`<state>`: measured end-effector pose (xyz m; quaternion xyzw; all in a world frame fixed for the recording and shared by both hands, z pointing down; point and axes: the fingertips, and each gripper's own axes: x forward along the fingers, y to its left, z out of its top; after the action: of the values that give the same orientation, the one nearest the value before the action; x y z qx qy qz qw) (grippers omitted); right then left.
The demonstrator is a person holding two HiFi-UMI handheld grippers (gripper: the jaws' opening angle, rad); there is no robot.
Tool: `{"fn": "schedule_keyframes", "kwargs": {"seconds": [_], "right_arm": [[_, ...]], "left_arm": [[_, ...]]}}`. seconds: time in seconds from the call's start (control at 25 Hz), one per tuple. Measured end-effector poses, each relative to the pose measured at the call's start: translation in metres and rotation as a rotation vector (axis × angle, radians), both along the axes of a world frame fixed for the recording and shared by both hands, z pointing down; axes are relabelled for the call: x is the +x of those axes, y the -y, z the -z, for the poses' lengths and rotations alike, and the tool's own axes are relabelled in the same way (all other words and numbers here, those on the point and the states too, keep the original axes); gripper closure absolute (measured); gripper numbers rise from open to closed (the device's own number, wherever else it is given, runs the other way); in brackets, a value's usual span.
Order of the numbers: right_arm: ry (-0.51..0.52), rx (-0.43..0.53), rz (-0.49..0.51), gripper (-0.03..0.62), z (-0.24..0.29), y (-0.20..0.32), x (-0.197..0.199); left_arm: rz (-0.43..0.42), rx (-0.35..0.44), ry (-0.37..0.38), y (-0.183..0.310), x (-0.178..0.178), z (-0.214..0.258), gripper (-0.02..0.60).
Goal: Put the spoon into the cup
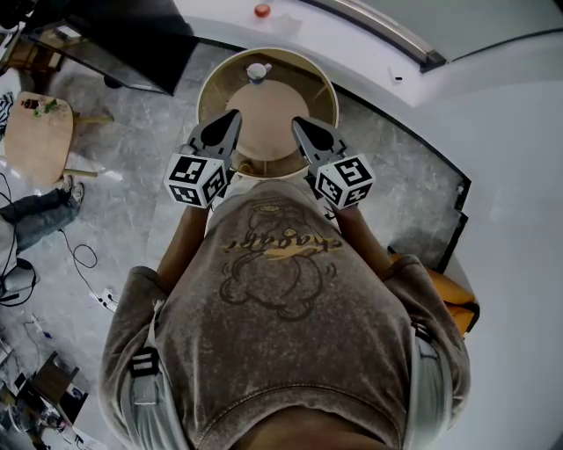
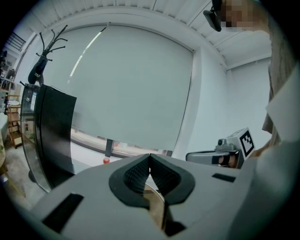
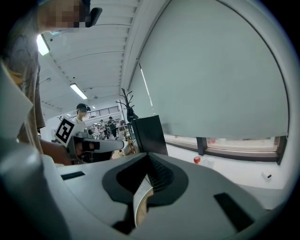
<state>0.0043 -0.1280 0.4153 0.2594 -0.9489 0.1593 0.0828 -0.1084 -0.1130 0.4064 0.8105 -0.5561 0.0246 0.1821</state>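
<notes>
A small pale cup (image 1: 256,72) stands at the far edge of a round tan table (image 1: 310,77). A small object (image 1: 245,166) lies near the table's near edge between the two grippers; I cannot tell whether it is the spoon. My left gripper (image 1: 230,117) hovers over the table's near left part, its jaws (image 2: 149,157) closed tip to tip with nothing between them. My right gripper (image 1: 297,124) hovers over the near right part, also closed and empty (image 3: 148,157). Each gripper shows in the other's view: the right gripper (image 2: 220,157) and the left gripper (image 3: 93,145).
A white curved ledge behind the table carries a small red object (image 1: 262,10). A black panel (image 1: 114,44) stands at the back left. A wooden stool (image 1: 40,132) and cables (image 1: 84,259) are on the floor at the left. An orange seat (image 1: 453,299) is at the right.
</notes>
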Motion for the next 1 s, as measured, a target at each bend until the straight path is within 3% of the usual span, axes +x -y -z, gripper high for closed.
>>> {"fn": "schedule_keyframes", "kwargs": {"seconds": [1.0], "right_arm": [[0.001, -0.011, 0.015, 0.576, -0.005, -0.003, 0.003]], "left_arm": [[0.006, -0.032, -0.012, -0.003, 0.005, -0.010, 0.563]]}}
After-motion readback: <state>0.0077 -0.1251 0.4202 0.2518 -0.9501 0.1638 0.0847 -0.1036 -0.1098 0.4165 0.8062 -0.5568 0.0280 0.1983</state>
